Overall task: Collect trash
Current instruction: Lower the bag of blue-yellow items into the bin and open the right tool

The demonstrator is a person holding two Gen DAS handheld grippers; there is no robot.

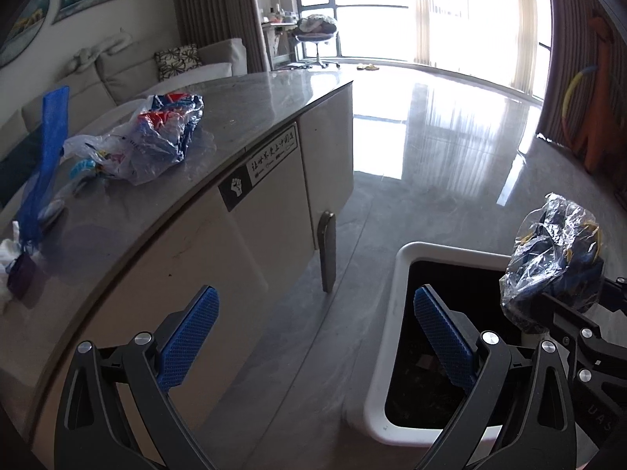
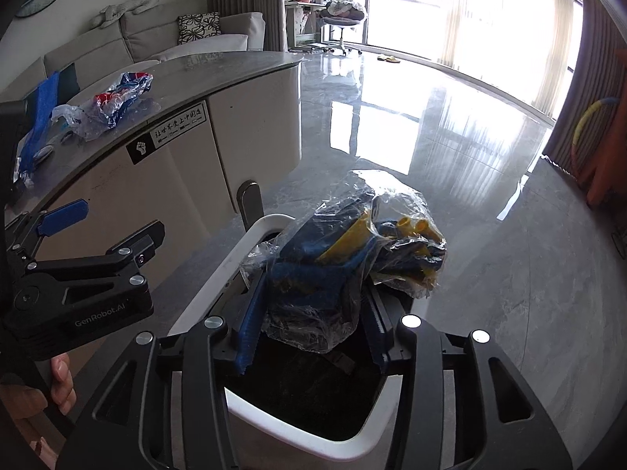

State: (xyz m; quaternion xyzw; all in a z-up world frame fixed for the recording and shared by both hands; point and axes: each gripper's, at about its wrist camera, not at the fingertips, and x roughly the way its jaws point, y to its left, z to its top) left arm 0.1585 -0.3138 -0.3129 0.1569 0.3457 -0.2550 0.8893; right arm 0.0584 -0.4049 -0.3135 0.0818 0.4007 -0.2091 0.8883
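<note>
My right gripper (image 2: 313, 286) hangs over the white-rimmed trash bin (image 2: 250, 243), which has a dark inside. A crumpled clear bag of blue and yellow scraps (image 2: 345, 243) sits between its blue pads, which stand a little apart from it. From the left wrist the same bag (image 1: 556, 258) shows above the bin (image 1: 450, 250). My left gripper (image 1: 315, 297) is open with nothing in it, between the counter and the bin. More trash lies on the grey counter (image 1: 254, 105): a red-and-blue plastic bag (image 1: 156, 137), a blue mesh strip (image 1: 47, 156) and white tissue (image 1: 8, 254).
The counter's white cabinet doors (image 1: 270, 196) and a grey leg (image 1: 327, 250) stand just left of the bin. Glossy grey floor (image 1: 431, 137) stretches to bright windows. A sofa (image 2: 149, 35) lies behind the counter. A hand (image 2: 58, 384) holds the left gripper's handle.
</note>
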